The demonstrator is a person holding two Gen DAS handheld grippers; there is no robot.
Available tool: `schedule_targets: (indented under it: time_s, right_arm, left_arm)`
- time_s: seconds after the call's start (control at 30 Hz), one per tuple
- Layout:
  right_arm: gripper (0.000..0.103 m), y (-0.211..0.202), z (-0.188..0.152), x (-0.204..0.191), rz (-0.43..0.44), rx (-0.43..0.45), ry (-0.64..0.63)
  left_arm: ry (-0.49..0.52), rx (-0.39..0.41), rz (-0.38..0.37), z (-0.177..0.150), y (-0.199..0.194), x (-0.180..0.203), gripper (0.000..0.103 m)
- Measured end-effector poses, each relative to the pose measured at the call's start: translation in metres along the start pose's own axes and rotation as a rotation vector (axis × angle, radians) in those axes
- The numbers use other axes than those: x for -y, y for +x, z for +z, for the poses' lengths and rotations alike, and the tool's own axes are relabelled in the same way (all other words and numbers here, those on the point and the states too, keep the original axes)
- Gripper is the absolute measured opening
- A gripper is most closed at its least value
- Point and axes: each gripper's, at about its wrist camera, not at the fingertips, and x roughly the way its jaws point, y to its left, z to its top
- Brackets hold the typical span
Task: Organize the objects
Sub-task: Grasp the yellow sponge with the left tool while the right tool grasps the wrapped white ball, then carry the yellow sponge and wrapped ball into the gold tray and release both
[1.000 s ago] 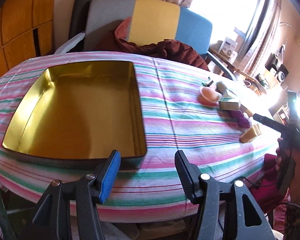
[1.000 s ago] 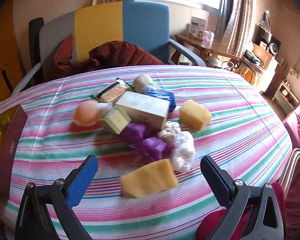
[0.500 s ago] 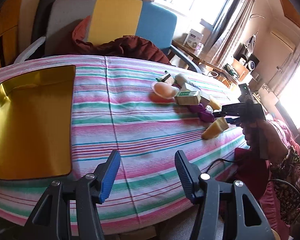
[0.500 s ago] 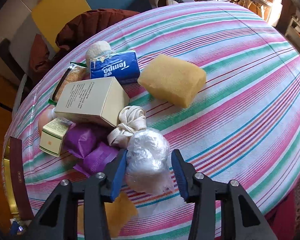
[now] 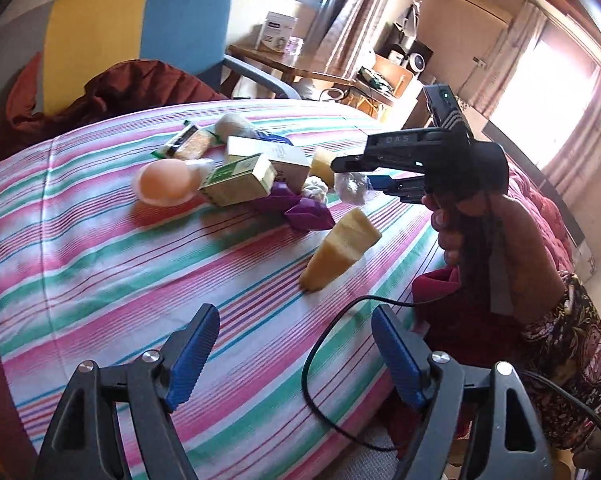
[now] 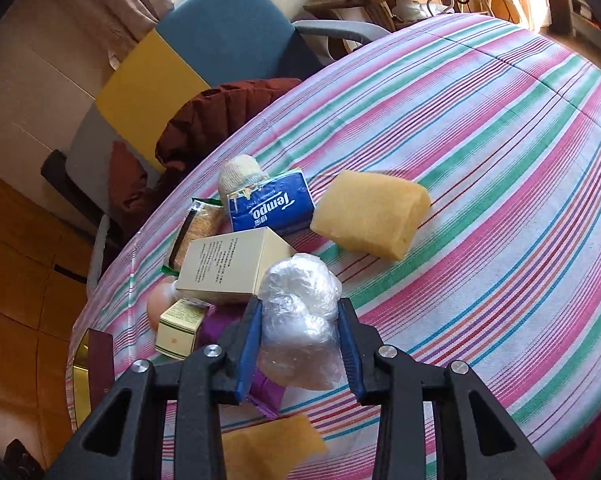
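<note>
My right gripper point(image 6: 300, 314) is closing on a crumpled clear plastic bundle point(image 6: 296, 284), with both blue pads pressing its sides. In the left wrist view that right gripper point(image 5: 354, 178) holds the bundle point(image 5: 352, 192) at the far side of the pile. The pile holds a cream box point(image 6: 230, 266), a blue tissue pack point(image 6: 270, 208), a small green-and-cream box point(image 5: 238, 180), purple packets point(image 5: 300, 208), a peach round thing point(image 5: 164, 182) and a yellow sponge point(image 6: 370, 220). Another yellow sponge point(image 5: 342, 248) lies nearer. My left gripper point(image 5: 296, 320) is opening wide above the striped cloth point(image 5: 100, 280), nothing between its jaws.
A gold tin's corner point(image 6: 80, 368) shows at the table's left end. Behind the table stands a yellow-and-blue chair point(image 5: 140, 20) with a dark red cloth point(image 5: 120, 88) on it. A person's hand point(image 5: 452, 236) holds the right gripper at the table's right edge. A black cable point(image 5: 312, 360) hangs near my left fingers.
The left view swung right, from the gold tin to the pile, and its jaws widened. The right gripper dropped onto the plastic bundle and closed from wide open onto it.
</note>
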Motion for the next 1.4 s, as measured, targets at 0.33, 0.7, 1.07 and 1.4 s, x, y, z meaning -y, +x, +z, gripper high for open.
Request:
schedule_targets:
  time_s: [0.33, 0.7, 1.07, 1.4]
  right_arm:
    - [0.038, -0.003, 0.004, 0.000, -0.003, 0.037, -0.003]
    - [0.039, 0.000, 0.003, -0.007, -0.017, 0.030, -0.043]
    - [0.039, -0.002, -0.002, -0.023, 0.032, 0.052, -0.116]
    - [0.039, 0.004, -0.018, -0.054, 0.153, 0.006, -0.254]
  left_arm:
    - [0.141, -0.079, -0.047, 0.035, 0.073, 0.032, 0.080]
    - [0.023, -0.087, -0.144, 0.024, 0.094, 0.018, 0.042]
    - [-0.115, -0.024, -0.118, -0.023, 0.052, -0.025, 0.030]
    - [-0.169, 0.040, -0.047, -0.042, 0.013, -0.047, 0.030]
